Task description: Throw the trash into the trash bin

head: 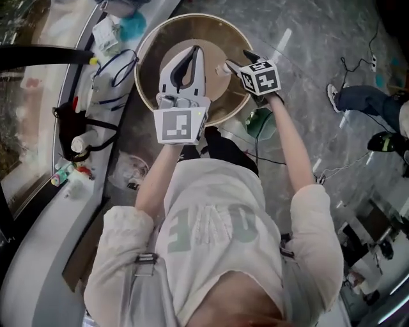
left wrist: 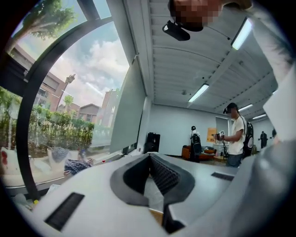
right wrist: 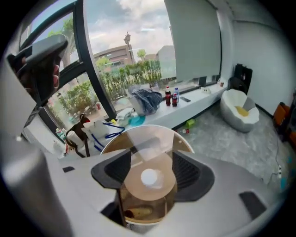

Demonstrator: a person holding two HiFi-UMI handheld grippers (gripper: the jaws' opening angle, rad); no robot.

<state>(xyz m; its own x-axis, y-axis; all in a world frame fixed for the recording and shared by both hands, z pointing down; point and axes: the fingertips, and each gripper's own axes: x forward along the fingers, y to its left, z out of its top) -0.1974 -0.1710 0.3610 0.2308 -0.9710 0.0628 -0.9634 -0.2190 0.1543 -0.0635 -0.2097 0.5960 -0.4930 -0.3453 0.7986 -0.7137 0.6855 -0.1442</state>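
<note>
the trash bin (head: 195,16) is a round tub with a pale cream rim and a smooth tan inside. it stands on speckled grey floor at the person's 12 o'clock. the trash is a small bottle (head: 223,69) of clear, brown-tinted plastic with a round white cap. it hangs over the bin's inside, toward 3 o'clock from the middle, at the tips of the right gripper (head: 238,60).

the left forearm (head: 156,179) and right forearm (head: 291,144) both reach forward from loose pale sleeves. the left gripper (head: 197,52) is grey moulded plastic with dark pads. it lies over the bin from the 6 o'clock edge and points to 12, and its tongs curve in and meet at the tips. the right one comes in over the 3 o'clock rim and points toward 10.

the right gripper view looks down along the right gripper (right wrist: 151,155). its tongs are spread wide, ribbed black pads facing in. the bottle (right wrist: 148,185) sits between them cap-first and unpinched. the bin (right wrist: 181,144) shows through the plastic, and something yellowish lies at the bottle's base. only this view shows the white window sill (right wrist: 199,98) at 1 o'clock, with two drink bottles (right wrist: 171,96) on it.

the left gripper view aims level across the room. there the left gripper (left wrist: 149,156) has its ribbed pads closed to a point. far off at 3 o'clock another person (left wrist: 238,136) stands under strip lights (left wrist: 199,92).
</note>
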